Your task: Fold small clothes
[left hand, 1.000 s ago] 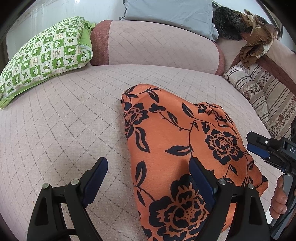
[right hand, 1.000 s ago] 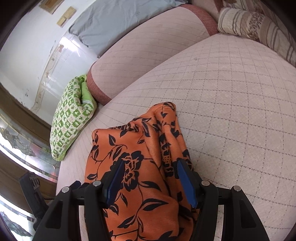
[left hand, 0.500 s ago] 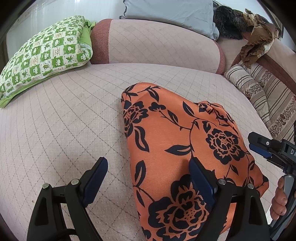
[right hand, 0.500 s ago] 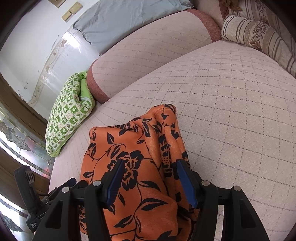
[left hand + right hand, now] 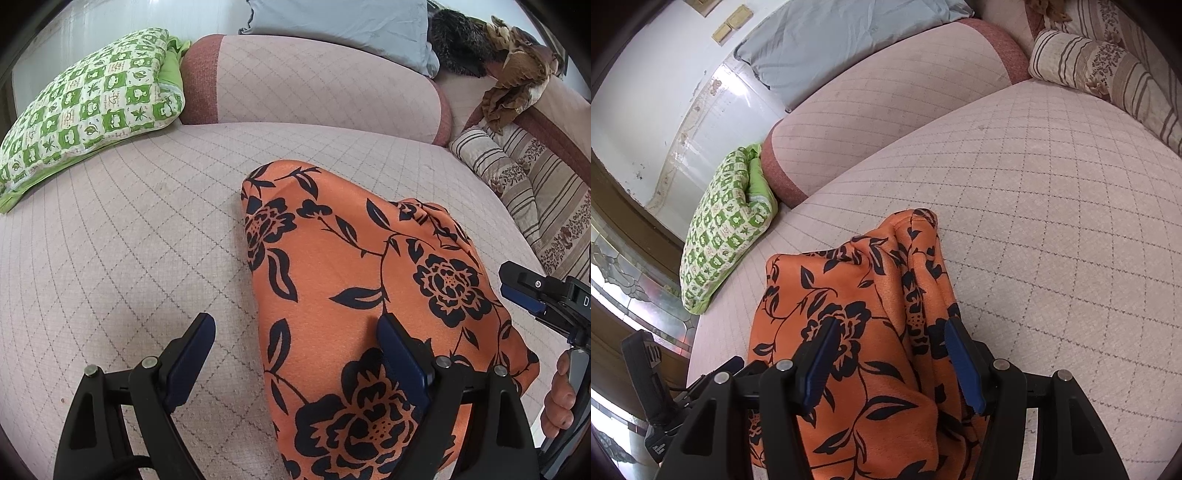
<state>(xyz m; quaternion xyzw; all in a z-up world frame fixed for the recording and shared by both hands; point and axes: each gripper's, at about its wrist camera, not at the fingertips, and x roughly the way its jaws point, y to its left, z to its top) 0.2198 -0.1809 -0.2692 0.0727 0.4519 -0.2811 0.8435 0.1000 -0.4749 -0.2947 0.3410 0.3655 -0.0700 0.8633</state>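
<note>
The orange floral garment [image 5: 362, 280] lies bunched on my quilted sofa seat [image 5: 129, 240]. My left gripper [image 5: 295, 354] angles down over its left edge, jaws spread wide, one pad over cloth, one over bare seat. My right gripper [image 5: 890, 358] tilts down too, jaws apart astride a fold, pinching nothing that I can see. Green pillow [image 5: 92, 103] sits far left.

You have a pale pink quilted bed [image 5: 140, 236] with a diamond stitch pattern carrying everything. The orange floral garment [image 5: 354, 280] lies bunched near its near edge, and a green checked pillow [image 5: 92, 107] rests at the far left corner. A striped cushion [image 5: 517, 184] lies along the right edge.
</note>
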